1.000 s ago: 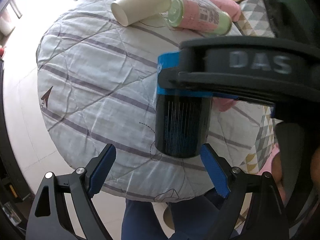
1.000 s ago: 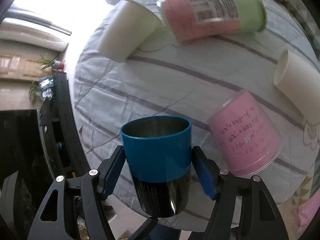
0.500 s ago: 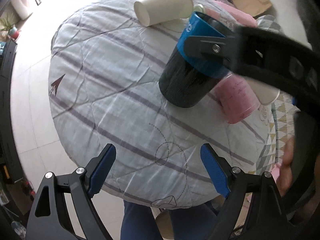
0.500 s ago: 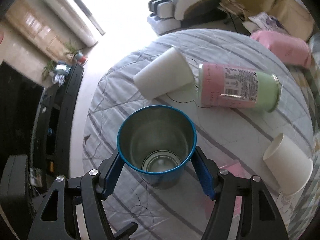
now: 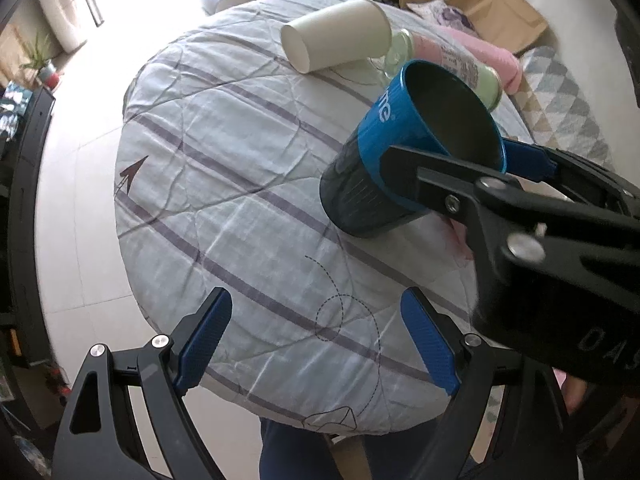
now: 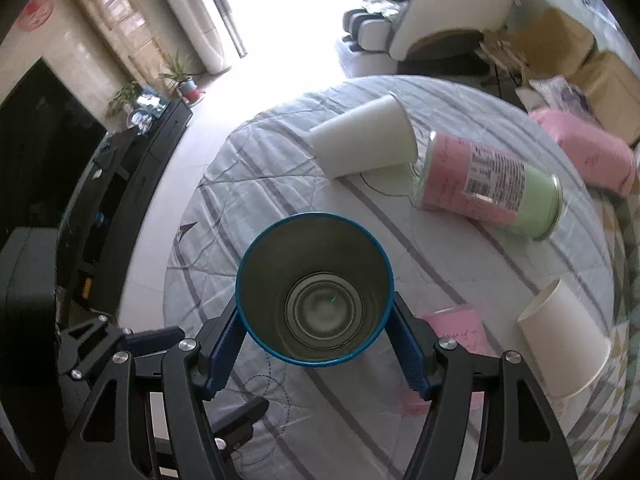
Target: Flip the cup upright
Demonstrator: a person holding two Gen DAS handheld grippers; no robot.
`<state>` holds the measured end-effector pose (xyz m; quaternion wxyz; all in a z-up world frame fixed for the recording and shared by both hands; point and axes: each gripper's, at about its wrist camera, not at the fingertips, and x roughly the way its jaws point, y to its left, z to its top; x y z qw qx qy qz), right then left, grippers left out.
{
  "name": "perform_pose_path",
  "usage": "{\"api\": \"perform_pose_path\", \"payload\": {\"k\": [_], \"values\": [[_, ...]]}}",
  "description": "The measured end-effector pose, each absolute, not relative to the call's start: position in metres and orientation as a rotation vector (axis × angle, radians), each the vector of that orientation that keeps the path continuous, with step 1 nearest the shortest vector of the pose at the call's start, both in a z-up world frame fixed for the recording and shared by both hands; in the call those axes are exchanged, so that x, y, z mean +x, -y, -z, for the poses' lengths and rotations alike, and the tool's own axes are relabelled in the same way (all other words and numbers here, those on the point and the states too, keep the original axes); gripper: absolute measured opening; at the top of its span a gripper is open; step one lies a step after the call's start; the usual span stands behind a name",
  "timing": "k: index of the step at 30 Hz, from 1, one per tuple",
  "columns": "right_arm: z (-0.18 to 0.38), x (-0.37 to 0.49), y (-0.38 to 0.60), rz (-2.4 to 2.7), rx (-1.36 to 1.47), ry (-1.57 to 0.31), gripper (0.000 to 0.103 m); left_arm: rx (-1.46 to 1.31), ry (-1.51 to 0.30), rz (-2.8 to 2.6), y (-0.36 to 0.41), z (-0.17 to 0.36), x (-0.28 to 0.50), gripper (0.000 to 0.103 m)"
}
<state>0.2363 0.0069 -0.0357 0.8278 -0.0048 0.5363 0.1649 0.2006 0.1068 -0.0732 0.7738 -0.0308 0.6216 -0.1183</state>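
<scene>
A metal cup with a blue rim band and dark lower body is held by my right gripper, whose blue pads clamp the blue band. The cup's mouth faces up and toward the right wrist camera, showing its steel inside. It is tilted, base near or on the striped cloth of the round table; I cannot tell whether it touches. My left gripper is open and empty, near the table's front edge, left of and below the cup.
A white paper cup lies on its side at the far side beside a pink and green can. Another white paper cup lies at the right. A pink cup is partly hidden behind the held cup.
The right gripper has turned the cup from nearly level to mouth-up and brought it lower over the table. The left gripper stays open and has drawn back a little.
</scene>
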Motion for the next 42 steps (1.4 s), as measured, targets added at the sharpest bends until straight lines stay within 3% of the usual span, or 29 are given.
{"api": "perform_pose_path", "payload": {"k": [4, 13, 24, 29, 31, 42], "values": [[0.028, 0.229, -0.009, -0.378, -0.047, -1.121, 0.08, -0.093, -1.32, 0.23, -0.11, 0.07, 0.196, 0.088], [0.021, 0.208, -0.003, -0.421, -0.095, -1.061, 0.08, -0.049, -1.196, 0.249, -0.107, 0.067, 0.173, 0.089], [0.024, 0.162, 0.038, -0.436, -0.084, -0.842, 0.08, 0.004, -0.887, 0.231, -0.077, 0.067, 0.133, 0.09], [0.025, 0.128, 0.072, -0.455, -0.047, -0.757, 0.081, 0.023, -0.789, 0.134, -0.046, 0.055, 0.102, 0.096], [0.019, 0.117, 0.087, -0.462, -0.021, -0.74, 0.083, 0.028, -0.756, 0.077, -0.036, 0.047, 0.09, 0.103], [-0.022, 0.066, 0.148, -0.392, -0.038, -0.556, 0.083, 0.076, -0.64, -0.159, 0.025, 0.014, 0.048, 0.103]]}}
